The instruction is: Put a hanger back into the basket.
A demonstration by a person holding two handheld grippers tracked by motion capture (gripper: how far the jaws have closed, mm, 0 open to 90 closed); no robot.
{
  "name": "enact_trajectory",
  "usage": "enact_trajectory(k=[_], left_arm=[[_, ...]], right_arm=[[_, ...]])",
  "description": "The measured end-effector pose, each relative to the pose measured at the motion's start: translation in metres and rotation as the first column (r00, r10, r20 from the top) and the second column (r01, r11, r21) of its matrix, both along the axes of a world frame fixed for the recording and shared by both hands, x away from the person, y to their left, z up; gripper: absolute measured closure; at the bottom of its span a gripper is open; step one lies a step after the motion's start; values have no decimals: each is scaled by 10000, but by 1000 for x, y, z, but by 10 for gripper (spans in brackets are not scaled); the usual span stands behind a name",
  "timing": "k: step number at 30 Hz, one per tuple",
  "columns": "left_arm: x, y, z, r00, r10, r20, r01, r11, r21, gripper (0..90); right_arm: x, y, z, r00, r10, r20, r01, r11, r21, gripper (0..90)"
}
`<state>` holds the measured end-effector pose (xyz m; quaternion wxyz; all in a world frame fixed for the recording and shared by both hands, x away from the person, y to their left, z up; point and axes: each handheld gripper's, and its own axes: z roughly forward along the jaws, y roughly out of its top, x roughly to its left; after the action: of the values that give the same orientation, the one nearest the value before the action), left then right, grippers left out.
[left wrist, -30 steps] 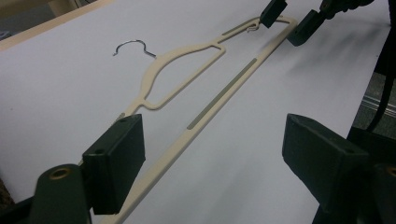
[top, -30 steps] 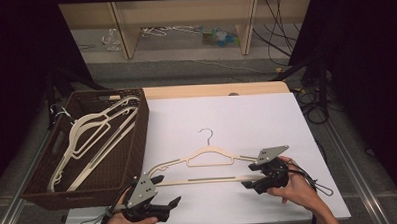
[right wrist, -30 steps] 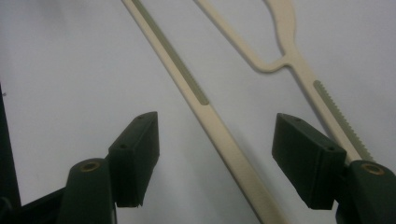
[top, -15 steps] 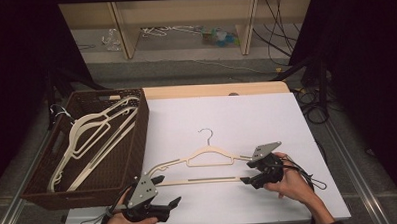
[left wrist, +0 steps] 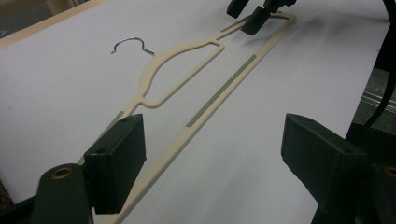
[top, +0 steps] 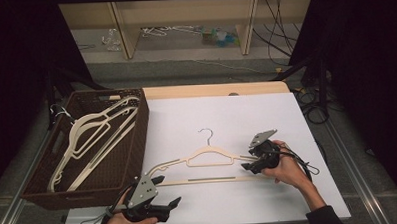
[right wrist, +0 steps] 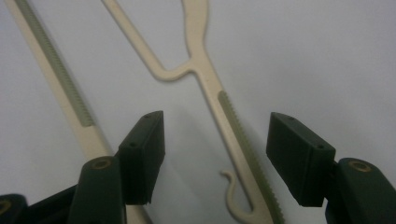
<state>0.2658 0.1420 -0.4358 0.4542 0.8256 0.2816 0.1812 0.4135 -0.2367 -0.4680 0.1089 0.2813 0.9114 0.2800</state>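
A cream plastic hanger (top: 214, 179) with a metal hook lies flat on the white table (top: 236, 115). My right gripper (top: 246, 159) sits at the hanger's right end, held by a hand. In the right gripper view its jaws (right wrist: 215, 154) straddle the hanger's ribbed arm (right wrist: 229, 121) with clear gaps on both sides. They have just been closing a little and still stand open. My left gripper (top: 168, 190) rests at the hanger's left end, open. The long bar (left wrist: 219, 95) runs past its left pad (left wrist: 116, 163) untouched. The right gripper (left wrist: 247, 14) shows far off at the top.
A dark wicker basket (top: 137, 144) at the table's left holds several cream hangers (top: 92, 135). Cables (top: 308, 163) trail from the right gripper towards the table's right edge. A low shelf (top: 183, 12) stands beyond the table.
The right gripper has slid leftward along the table onto the hanger's right end, with its jaws slightly narrower. The left gripper and the hanger have stayed put.
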Motion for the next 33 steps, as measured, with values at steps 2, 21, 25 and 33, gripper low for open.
enact_trajectory(k=[2,21,25,33], left_arm=[[0,0,0,10000,0,-60,0,10000,-20,221],[0,0,-1,10000,5,-85,-6,10000,-87,223],[0,0,0,10000,-83,-20,83,9998,156,224],[1,0,-1,10000,-77,-21,78,9996,260,225]], right_arm=[[4,-2,-2,9999,8,-121,-8,10000,-6,399],[-1,-7,1,9816,1790,-665,-1840,9799,-775,706],[-2,-3,2,9828,1692,-742,-1763,9790,-1024,712],[-4,1,3,9787,1850,-889,-1951,9731,-1224,794]])
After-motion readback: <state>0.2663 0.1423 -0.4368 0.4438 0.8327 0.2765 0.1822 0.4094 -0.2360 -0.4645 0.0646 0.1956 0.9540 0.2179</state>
